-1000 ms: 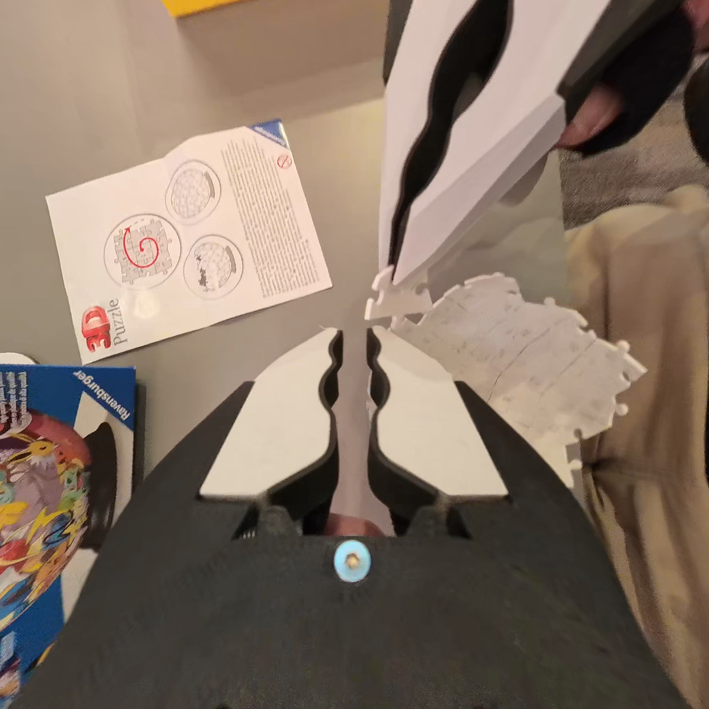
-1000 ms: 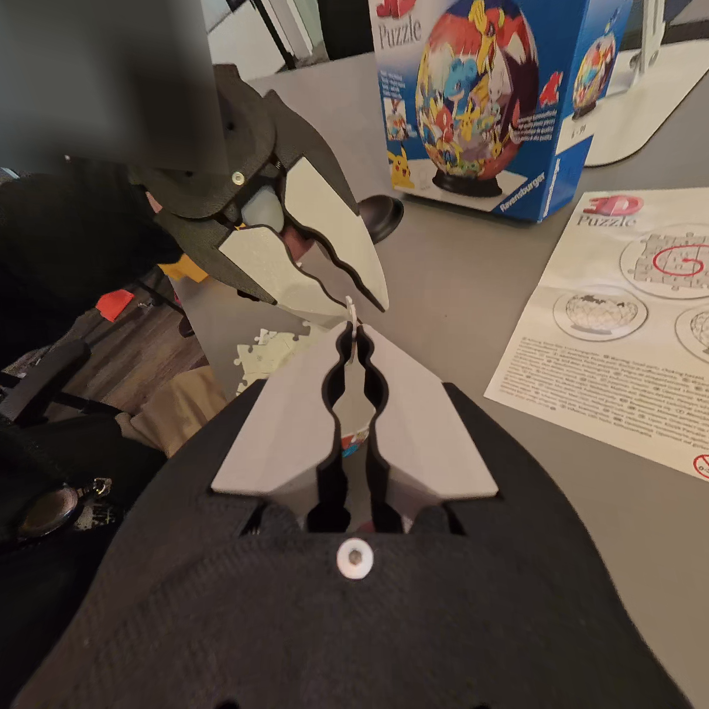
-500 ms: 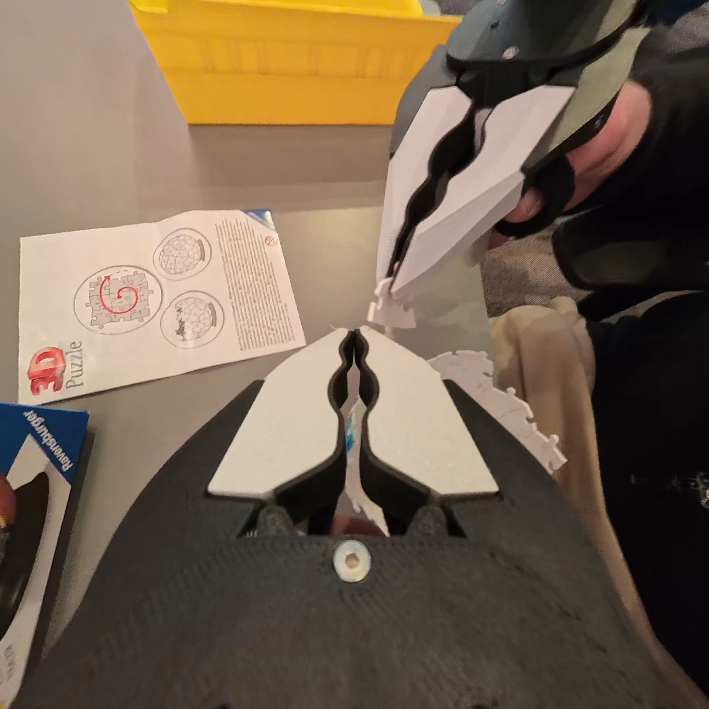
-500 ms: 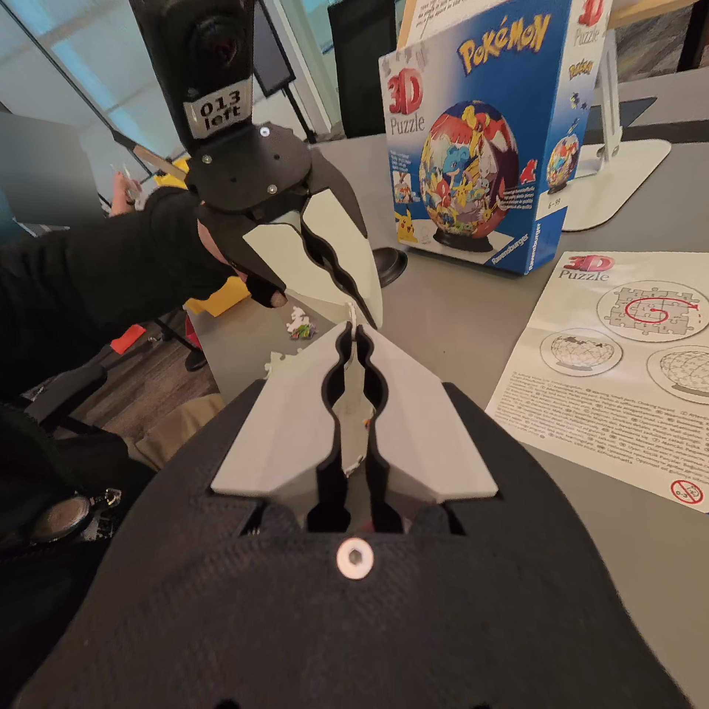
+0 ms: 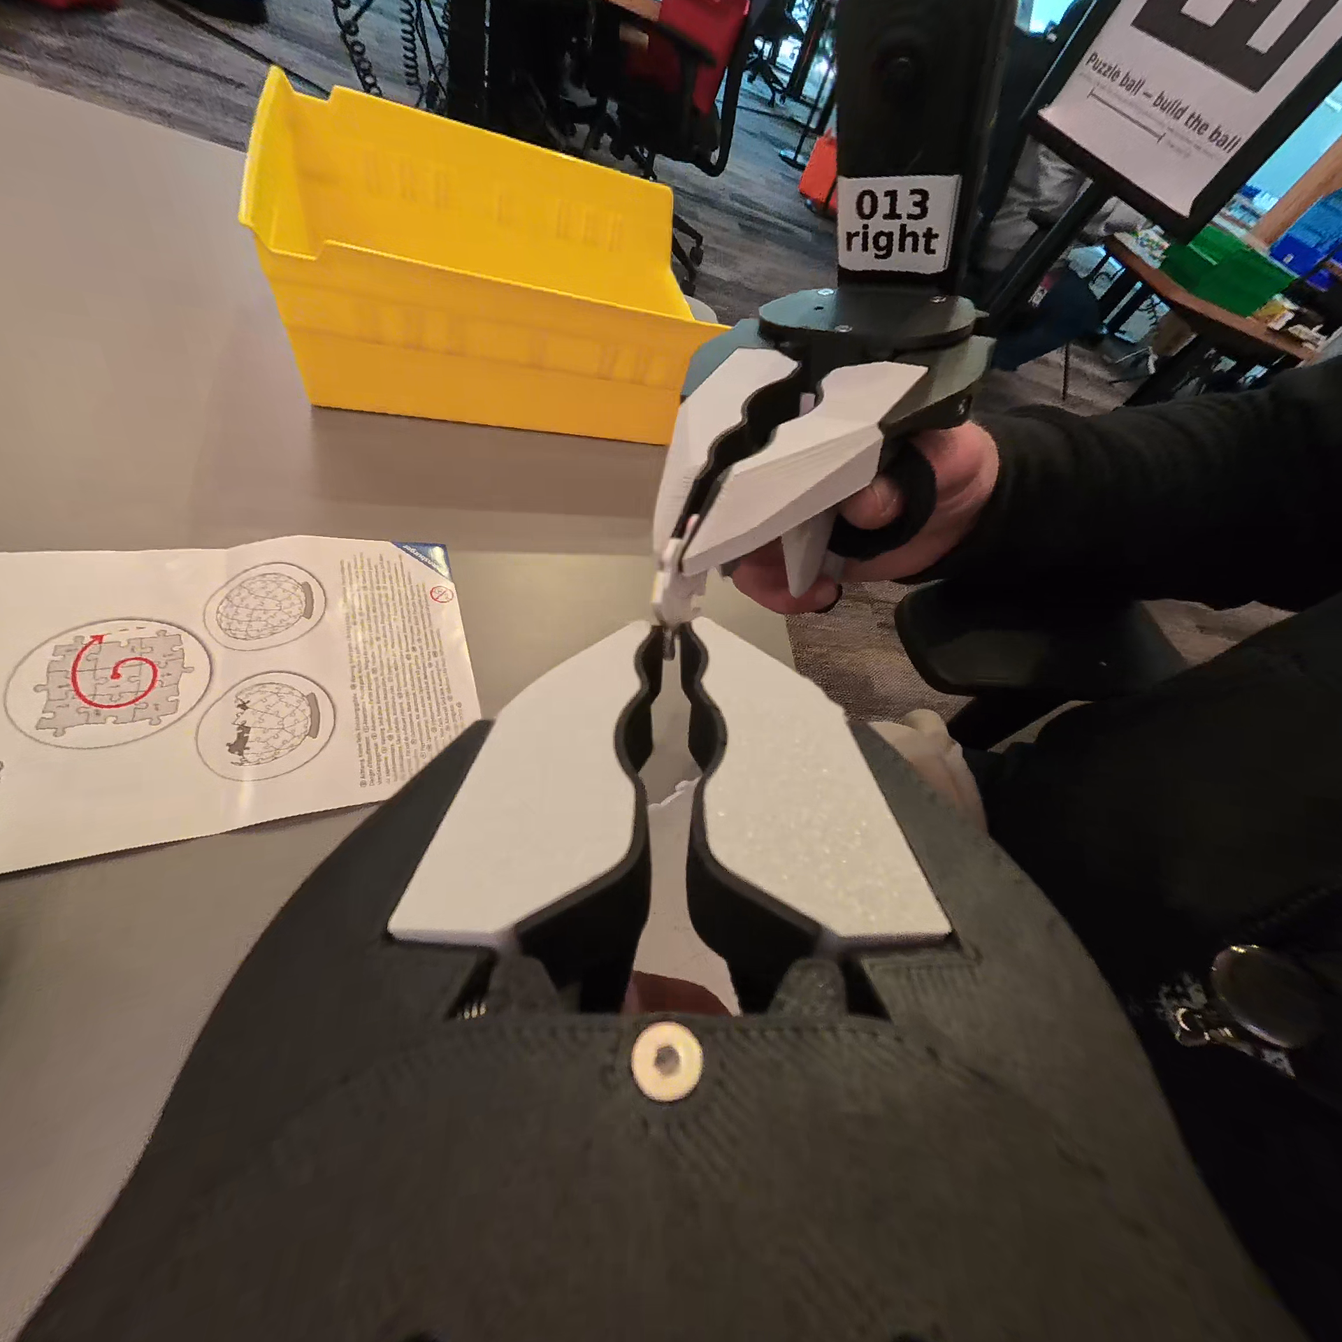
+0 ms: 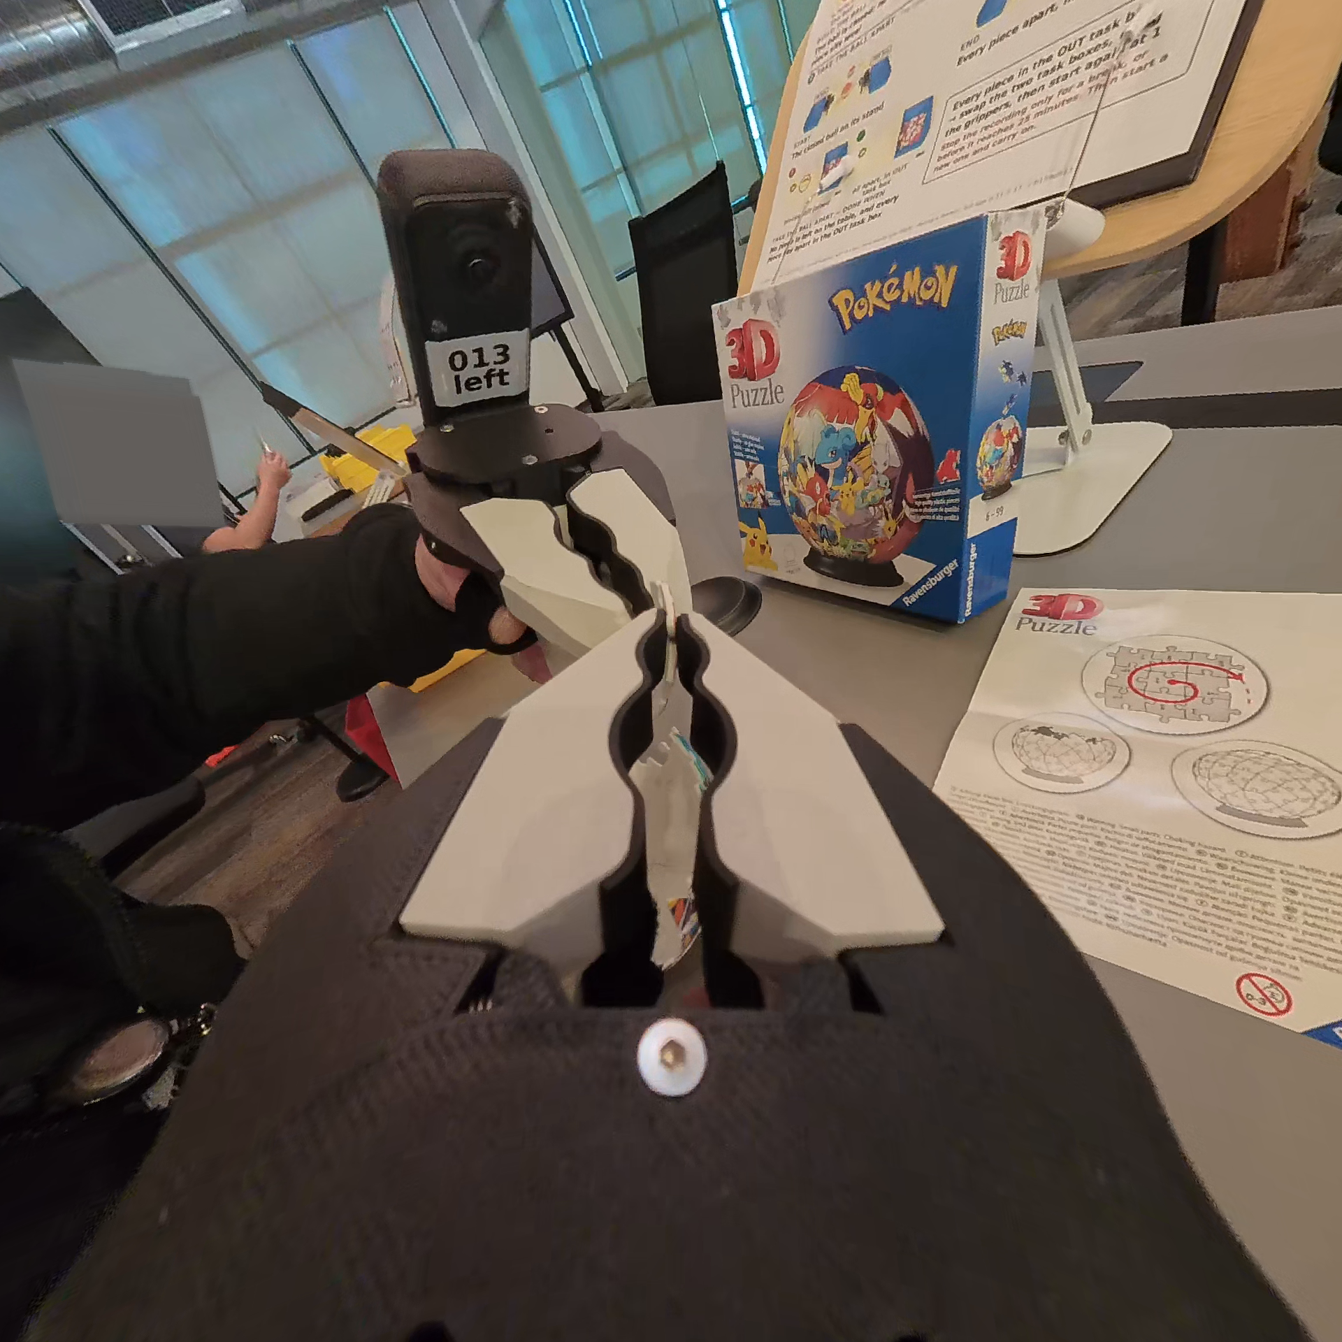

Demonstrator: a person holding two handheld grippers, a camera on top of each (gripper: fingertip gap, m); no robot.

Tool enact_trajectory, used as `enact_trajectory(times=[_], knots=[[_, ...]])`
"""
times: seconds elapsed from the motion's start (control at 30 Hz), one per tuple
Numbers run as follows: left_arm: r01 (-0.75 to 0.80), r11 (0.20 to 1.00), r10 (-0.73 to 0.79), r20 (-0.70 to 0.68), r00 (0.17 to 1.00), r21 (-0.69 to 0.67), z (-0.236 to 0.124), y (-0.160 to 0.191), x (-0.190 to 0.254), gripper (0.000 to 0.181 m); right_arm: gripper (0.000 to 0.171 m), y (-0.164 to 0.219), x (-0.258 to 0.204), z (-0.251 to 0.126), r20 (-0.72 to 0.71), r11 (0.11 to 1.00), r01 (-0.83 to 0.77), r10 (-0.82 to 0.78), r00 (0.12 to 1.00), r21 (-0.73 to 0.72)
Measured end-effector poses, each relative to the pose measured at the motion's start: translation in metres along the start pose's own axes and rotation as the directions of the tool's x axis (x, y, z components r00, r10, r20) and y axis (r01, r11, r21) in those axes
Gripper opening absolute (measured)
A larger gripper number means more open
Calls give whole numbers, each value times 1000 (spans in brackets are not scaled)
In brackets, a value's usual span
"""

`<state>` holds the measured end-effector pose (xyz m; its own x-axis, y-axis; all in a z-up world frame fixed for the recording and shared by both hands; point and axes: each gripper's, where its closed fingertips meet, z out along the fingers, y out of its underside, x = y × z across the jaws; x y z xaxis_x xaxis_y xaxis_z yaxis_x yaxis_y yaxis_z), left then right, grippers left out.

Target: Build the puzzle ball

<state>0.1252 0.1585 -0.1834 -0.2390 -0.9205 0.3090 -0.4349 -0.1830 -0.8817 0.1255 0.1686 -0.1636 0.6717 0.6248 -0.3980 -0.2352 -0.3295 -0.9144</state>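
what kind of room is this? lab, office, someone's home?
Probably an open office or lab set up for data collection, not a home. A grey table holds a yellow bin, an instruction board stands on an easel, and glass partitions and office chairs fill the background.

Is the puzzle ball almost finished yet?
Not nearly. No ball shows, only a joined patch of pieces, pinched in the right tool. The left tool pinches something white too, and the two tips meet where a small piece sticks out. Most building is still left. The leaflet lies open.
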Motion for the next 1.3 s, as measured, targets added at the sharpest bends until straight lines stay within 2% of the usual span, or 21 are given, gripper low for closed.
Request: enact_trajectory(times=[0.1,0.2,0.37,0.53,0.7,0.8,1.0,1.1,1.3], knots=[[-1,1000,1,-11,1000,-22,0,2,2,2,2,3,-2,-2,11,999,13,-13,1000,-31],[-49,992,48,-13,999,-117,1,10,2,2,2,14,-2,-4,20,989,61,-59,998,-133],[-127,945,115,-57,992,-300,5,26,5,2,0,34,-1,-12,15,891,256,-270,963,-375],[-210,888,195,-79,978,-409,8,31,5,2,2,39,-3,-13,38,813,354,-381,924,-463],[-249,854,222,-113,968,-456,13,35,10,2,0,45,-4,-14,59,797,348,-369,928,-493],[-264,842,237,-118,964,-470,17,39,9,4,0,49,-3,-17,36,812,291,-318,948,-506],[-328,698,336,-113,935,-637,15,77,-11,19,0,68,3,-26,-56,861,114,-163,985,-496],[-303,650,341,-89,936,-697,12,94,-19,18,0,79,2,-26,-85,870,59,-115,990,-490],[-207,604,324,0,946,-769,-1,110,-28,9,0,90,-7,-19,-105,877,5,-64,992,-481]])
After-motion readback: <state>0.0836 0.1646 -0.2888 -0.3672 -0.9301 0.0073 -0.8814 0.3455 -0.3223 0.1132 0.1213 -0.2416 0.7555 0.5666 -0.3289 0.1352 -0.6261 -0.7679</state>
